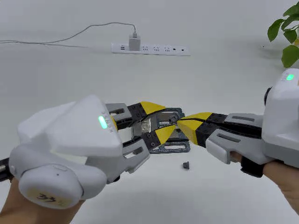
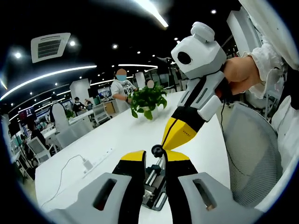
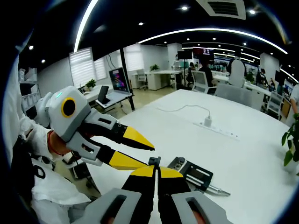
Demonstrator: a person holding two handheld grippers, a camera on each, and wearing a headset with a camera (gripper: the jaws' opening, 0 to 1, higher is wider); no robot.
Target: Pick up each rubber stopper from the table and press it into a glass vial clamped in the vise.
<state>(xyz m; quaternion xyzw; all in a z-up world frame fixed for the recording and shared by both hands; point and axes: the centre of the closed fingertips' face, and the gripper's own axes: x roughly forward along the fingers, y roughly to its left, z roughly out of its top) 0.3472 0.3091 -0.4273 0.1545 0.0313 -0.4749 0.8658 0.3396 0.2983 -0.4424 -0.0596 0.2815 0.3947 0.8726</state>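
Right gripper (image 3: 157,170) pinched shut on stopper (image 3: 154,161): light, soft rubber, probably grippy; best held at wide top. Left gripper (image 2: 156,156) jaws apart astride vise (image 2: 154,186), gripping nothing.

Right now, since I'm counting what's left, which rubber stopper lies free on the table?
The dark stopper on the white table before the vise; the other stopper is pinched in the right gripper.

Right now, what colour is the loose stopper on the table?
Dark grey, almost black; the stopper shows best in the head view.
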